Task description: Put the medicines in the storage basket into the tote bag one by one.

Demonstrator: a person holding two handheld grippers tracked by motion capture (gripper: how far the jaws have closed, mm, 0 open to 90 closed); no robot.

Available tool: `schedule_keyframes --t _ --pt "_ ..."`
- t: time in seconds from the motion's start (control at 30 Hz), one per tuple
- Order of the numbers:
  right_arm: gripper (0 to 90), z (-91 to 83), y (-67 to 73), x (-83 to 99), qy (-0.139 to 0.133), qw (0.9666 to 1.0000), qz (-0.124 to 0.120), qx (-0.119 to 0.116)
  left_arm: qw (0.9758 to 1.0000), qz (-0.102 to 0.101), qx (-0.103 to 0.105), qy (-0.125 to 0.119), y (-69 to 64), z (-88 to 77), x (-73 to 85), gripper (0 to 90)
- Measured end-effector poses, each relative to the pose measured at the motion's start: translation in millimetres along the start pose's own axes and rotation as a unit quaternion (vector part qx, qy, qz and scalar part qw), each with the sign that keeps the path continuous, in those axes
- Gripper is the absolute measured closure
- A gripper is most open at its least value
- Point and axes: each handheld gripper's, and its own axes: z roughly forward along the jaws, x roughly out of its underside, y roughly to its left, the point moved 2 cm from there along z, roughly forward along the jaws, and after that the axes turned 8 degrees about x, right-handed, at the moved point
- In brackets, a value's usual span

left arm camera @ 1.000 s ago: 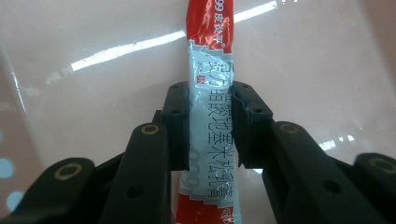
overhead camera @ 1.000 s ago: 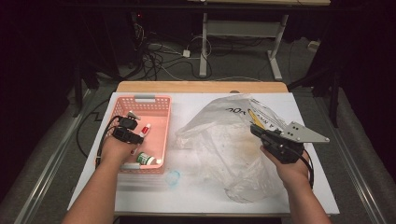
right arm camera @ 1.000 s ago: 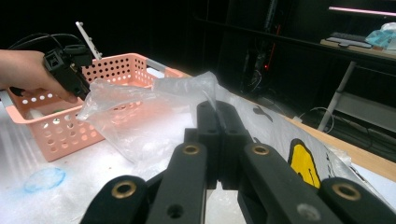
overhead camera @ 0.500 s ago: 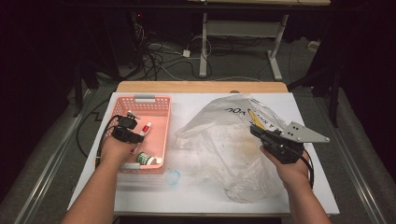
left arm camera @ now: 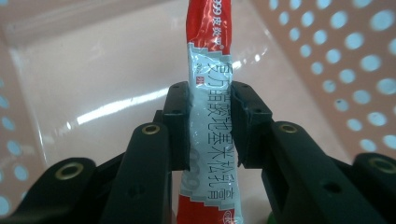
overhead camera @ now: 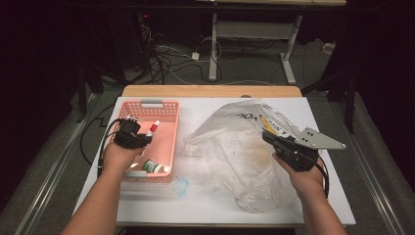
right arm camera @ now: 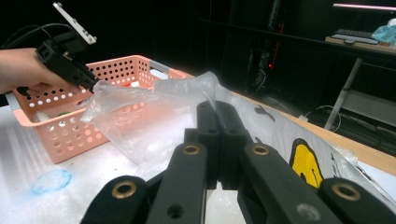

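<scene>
- Gripping a red-and-white tube (left arm camera: pixel 210 121), the left claw (overhead camera: pixel 139 133) hangs inside the pink basket (overhead camera: pixel 169 105), near its left wall.
- Right claw (right arm camera: pixel 218 126) pinches the clear plastic bag (overhead camera: pixel 235 152) mid-worktop (overhead camera: pixel 205 203).

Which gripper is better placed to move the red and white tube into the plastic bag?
Left. The left gripper is already shut on the tube inside the pink basket. The right gripper is shut on the plastic bag's edge, likely holding it for loading.
</scene>
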Motion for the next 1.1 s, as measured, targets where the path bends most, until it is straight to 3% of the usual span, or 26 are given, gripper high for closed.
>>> schedule_keyframes --t 0.3,0.5,0.57,0.7,0.8,0.93,1.1 --pt "90.0 0.0 -1.1 0.8 -0.004 1.0000 -0.001 -0.003 0.9986 0.012 0.008 -0.050 -2.7 -14.7 -1.1 68.8" --pt "90.0 0.2 -1.5 1.6 -0.003 1.0000 -0.002 -0.003 0.9949 0.027 0.011 -0.097 -10.9 -28.0 -0.5 68.7" --pt "90.0 0.6 -1.1 2.2 -0.001 1.0000 -0.002 -0.004 0.9939 0.037 0.006 -0.104 -14.6 -28.9 0.0 68.7" --pt "90.0 1.3 -0.7 2.4 -0.001 1.0000 -0.002 -0.004 0.9919 0.042 0.016 -0.119 -21.6 -29.9 1.3 68.7" --pt "90.0 0.4 -0.9 2.2 -0.001 1.0000 -0.001 -0.003 0.9894 0.049 0.023 -0.135 -29.3 -33.6 2.1 68.8" --pt "90.0 0.4 -0.8 2.3 -0.003 1.0000 0.002 -0.005 0.9831 0.068 0.033 -0.166 -45.4 -40.9 6.4 68.8" --pt "90.0 0.5 -0.2 2.6 -0.002 1.0000 0.002 -0.003 0.9796 0.080 0.040 -0.180 -58.2 -43.0 15.3 68.8"
